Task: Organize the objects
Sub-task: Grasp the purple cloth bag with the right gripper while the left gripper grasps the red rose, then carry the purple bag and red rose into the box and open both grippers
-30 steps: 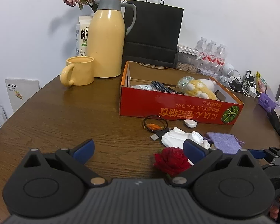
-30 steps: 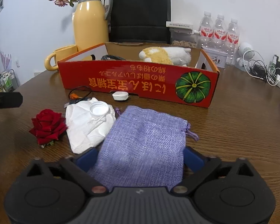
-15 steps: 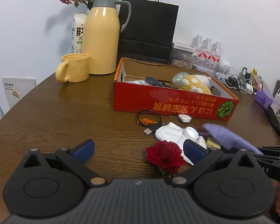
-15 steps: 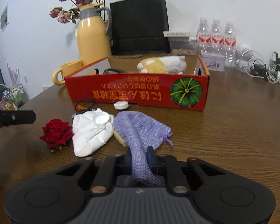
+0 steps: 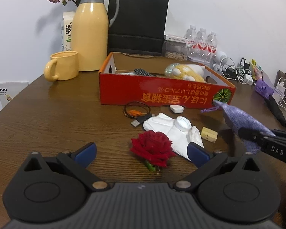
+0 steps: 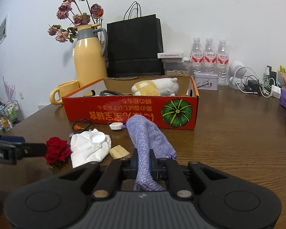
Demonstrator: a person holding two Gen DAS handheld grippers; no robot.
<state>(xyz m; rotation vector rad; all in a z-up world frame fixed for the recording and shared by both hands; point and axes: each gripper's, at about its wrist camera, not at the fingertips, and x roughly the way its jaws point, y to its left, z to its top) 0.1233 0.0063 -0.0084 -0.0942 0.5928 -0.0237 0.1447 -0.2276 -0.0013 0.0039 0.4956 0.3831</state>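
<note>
The right hand-held gripper (image 6: 144, 168) is now clamped on the purple pouch (image 6: 145, 133), which a second ago lay flat on the worktop (image 6: 228, 143) between its spread fingers. The pouch has since been pinched by its near end and lifted, so it hangs bunched in front of the red cardboard box (image 6: 131, 112), its drawstring end reaching toward the box's front wall. Lifting it has uncovered a small yellowish block (image 6: 119, 151) on the worktop, just in front of the box and beside the white crumpled cloth (image 6: 89, 148) with a white cap (image 6: 97, 137) resting on it.

The left hand-held gripper (image 5: 141, 150) has its jaws apart and holds nothing; it hovers in front of the box with the red rose (image 5: 152, 147) between its blue fingertips (image 5: 85, 150).

Judging by the plush toy (image 6: 156, 88) already inside the box, the pouch is probably headed there next, and the grasp looks secure enough to carry it. The rose, cloth, cap, block and coiled cable (image 5: 136, 112) in front of the box remain to be sorted.
</note>
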